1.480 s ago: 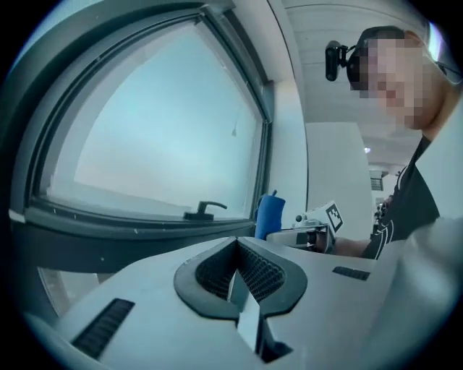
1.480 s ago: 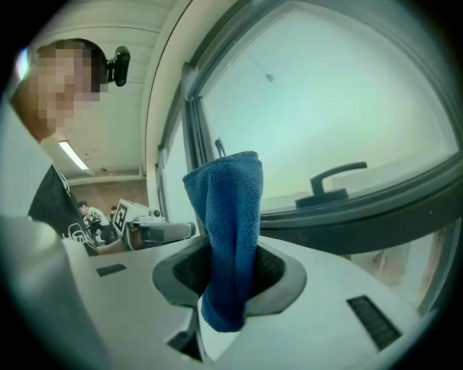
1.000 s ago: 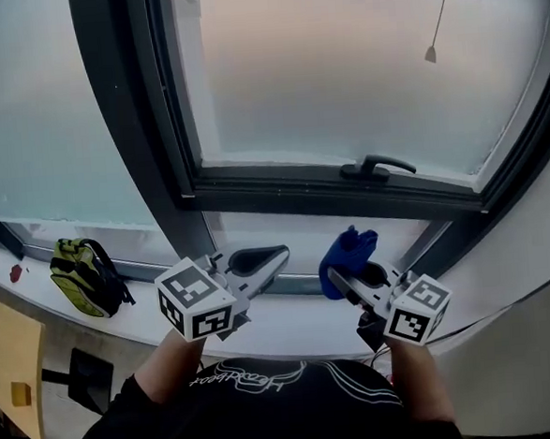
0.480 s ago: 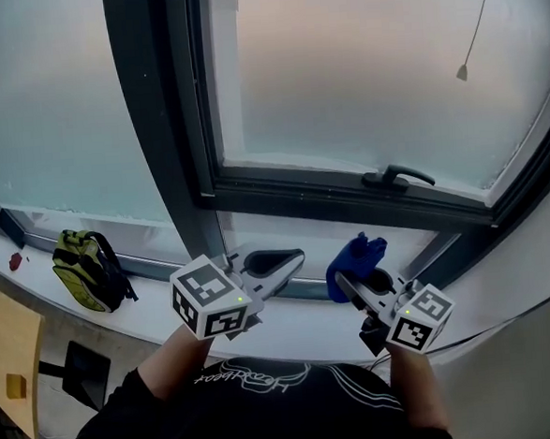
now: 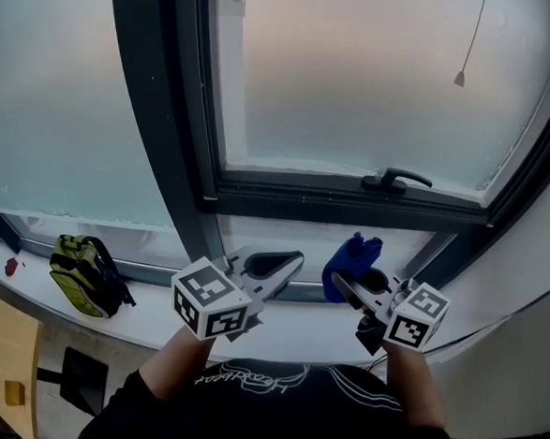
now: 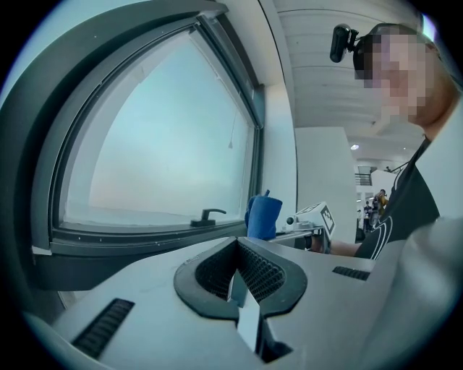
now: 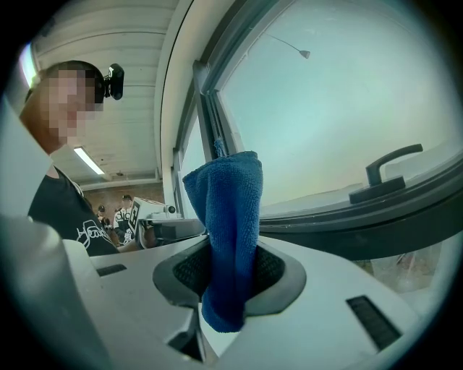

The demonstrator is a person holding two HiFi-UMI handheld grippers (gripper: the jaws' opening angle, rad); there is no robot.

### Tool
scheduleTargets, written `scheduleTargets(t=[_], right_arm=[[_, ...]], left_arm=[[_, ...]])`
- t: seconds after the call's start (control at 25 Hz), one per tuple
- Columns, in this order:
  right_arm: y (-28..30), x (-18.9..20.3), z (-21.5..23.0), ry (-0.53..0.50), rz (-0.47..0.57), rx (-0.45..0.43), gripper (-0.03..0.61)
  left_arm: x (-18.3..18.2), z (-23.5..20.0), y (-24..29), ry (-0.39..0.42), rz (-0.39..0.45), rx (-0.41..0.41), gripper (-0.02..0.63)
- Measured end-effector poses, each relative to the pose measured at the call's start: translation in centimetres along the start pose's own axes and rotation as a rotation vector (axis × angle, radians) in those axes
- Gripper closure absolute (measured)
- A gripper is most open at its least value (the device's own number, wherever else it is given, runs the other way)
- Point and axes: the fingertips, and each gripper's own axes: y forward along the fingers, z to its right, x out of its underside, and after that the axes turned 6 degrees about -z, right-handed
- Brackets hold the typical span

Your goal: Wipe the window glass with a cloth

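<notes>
Plainly two: left tool (image 5: 280, 261), right tool (image 5: 348, 285); one cloth (image 5: 352, 254); perhaps one backpack (image 5: 85, 275).

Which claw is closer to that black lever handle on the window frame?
Right. The right claw, holding the blue cloth, sits just below the black lever handle; the left claw is lower and farther left.

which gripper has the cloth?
The right gripper: its jaws are clamped on the blue cloth. The left gripper is shut with nothing between its jaws.
</notes>
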Motion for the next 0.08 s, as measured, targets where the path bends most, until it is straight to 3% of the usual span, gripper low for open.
scheduleTargets(t=[0.08], right_arm=[[0.22,-0.01,-0.27,-0.001,0.003,-0.001,0.486]], left_arm=[[0.01,-0.02,-0.20,0.002,0.002,0.002,0.609]])
